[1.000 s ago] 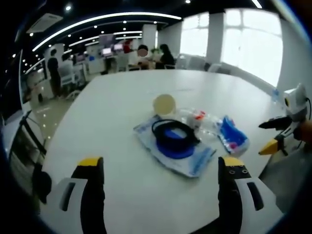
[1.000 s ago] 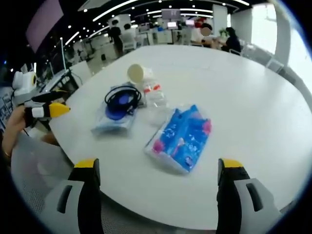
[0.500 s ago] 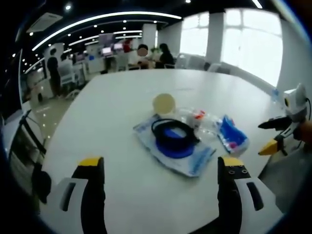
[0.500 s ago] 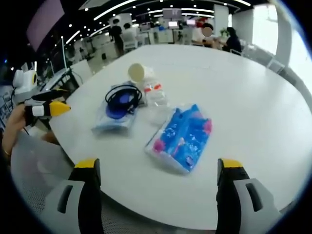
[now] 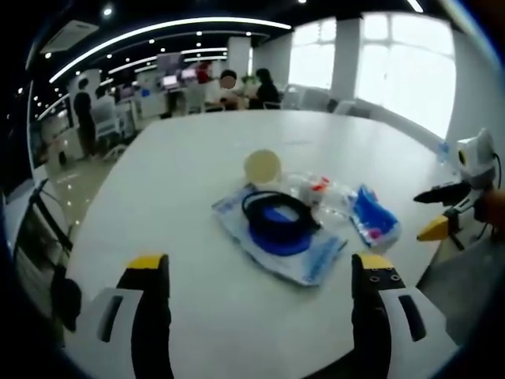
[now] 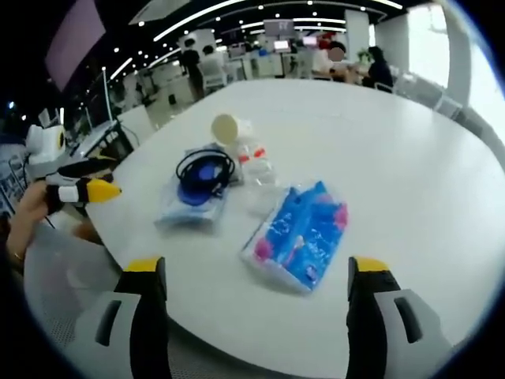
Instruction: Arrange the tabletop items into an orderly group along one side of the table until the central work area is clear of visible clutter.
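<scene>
Both grippers' fingers (image 5: 146, 272) spread wide and empty, well short of the blue packet (image 6: 298, 235) and black cable coil (image 5: 276, 213).

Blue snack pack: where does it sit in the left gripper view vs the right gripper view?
Left gripper view: blue snack pack right of centre, past the black cable coil.
Right gripper view: centre, lower middle, nearest the camera.
Shared landmark: paper cup lying on its side beyond the coil.
</scene>
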A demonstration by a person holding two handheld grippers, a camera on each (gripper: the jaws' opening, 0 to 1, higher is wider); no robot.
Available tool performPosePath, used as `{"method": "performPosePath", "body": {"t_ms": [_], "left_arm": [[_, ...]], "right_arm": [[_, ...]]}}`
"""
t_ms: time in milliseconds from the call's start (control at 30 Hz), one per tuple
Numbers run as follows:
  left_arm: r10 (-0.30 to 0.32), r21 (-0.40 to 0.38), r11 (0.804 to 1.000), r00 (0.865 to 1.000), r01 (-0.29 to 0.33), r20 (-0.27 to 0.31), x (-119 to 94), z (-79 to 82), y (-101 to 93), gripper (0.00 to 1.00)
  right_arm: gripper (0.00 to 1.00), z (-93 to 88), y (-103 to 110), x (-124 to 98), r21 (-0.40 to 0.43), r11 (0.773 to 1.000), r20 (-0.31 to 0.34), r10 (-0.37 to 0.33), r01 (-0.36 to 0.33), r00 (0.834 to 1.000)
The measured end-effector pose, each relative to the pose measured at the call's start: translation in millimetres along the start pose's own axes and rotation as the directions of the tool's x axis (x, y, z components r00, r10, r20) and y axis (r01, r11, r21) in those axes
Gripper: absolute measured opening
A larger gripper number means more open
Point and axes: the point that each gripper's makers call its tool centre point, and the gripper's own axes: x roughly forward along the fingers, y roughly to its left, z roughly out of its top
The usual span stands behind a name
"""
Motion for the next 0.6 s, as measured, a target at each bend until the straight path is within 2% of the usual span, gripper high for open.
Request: {"method": "performPosePath", "body": {"t_ms": [133, 367, 600], "left_arm": [[-0.004, -0.001, 1.0, 1.0, 0.004, -0.002, -0.5, -0.8, -0.6, 0.93], [-0.004, -0.011, 1.0, 1.0, 0.004, -0.008, -1.0, -2.7, 0.6, 0.92], [-0.008, -0.016, 1.0, 1.0, 0.008, -0.013, -0.9, -4.2, -0.5, 0.91]], "right_arm": [[0.93, 8.5, 3.4, 4.6, -0.005, 1.0, 0.003, 0.02, -0.02, 1.0], [0.91, 40.6, 6.2, 15.0, -0.034, 0.998, 0.035, 0.049, -0.048, 0.998], [0.91, 60.5, 4.9, 27.9, -0.046, 0.997, 0.039, 0.063, -0.061, 0.997]]}}
